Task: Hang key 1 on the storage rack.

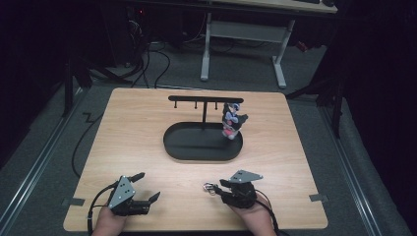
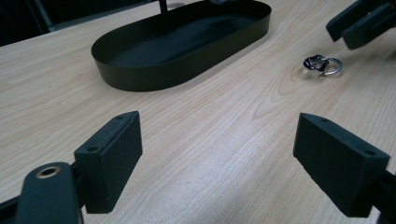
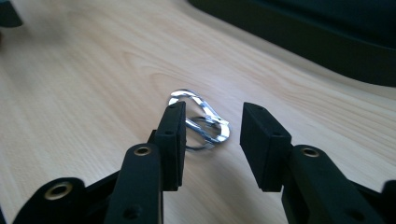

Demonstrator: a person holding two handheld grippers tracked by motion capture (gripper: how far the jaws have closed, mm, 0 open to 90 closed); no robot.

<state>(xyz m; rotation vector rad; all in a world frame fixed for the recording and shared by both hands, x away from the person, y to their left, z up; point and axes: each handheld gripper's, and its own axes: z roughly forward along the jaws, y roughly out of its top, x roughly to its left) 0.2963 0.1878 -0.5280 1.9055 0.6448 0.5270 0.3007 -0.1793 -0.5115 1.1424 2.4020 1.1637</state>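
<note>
The thing in hand is a small silvery metal clip with a ring on it (image 3: 201, 122), a carabiner-like loop lying flat on the pale wooden bench (image 1: 137, 128), near the person's edge and a little right of centre. In the high view it sits just off the tip of the right tongs (image 1: 216, 187), on their left side, with the black oval metal tray (image 1: 202, 142) and its hanging rack (image 1: 205, 100) farther up the bench.

The relation that matters is how the clip lies against the right tongs' gap. In the right gripper view (image 3: 212, 128) the clip rests just ahead of the fingertips, partly behind the left pad (image 3: 173, 140) and reaching across toward the middle of the gap. Its long axis runs at a slant across the line between the two pads, from upper left to lower right, so the wire would be caught across its narrow width rather than end to end. The right pad (image 3: 261, 144) stands clear of it.

The right tongs are partly open with nothing gripped; whether the left pad touches the wire cannot be told. They probably need to settle a touch to the left so the clip centres before closing.

The left tongs (image 1: 147, 187) rest wide open and empty well to the left; from the left gripper view (image 2: 219, 154) the clip (image 2: 322, 65) lies far off to the upper right, so the right hand is much the nearer.

A small toy figure (image 1: 231, 120) hangs at the rack's right end.
</note>
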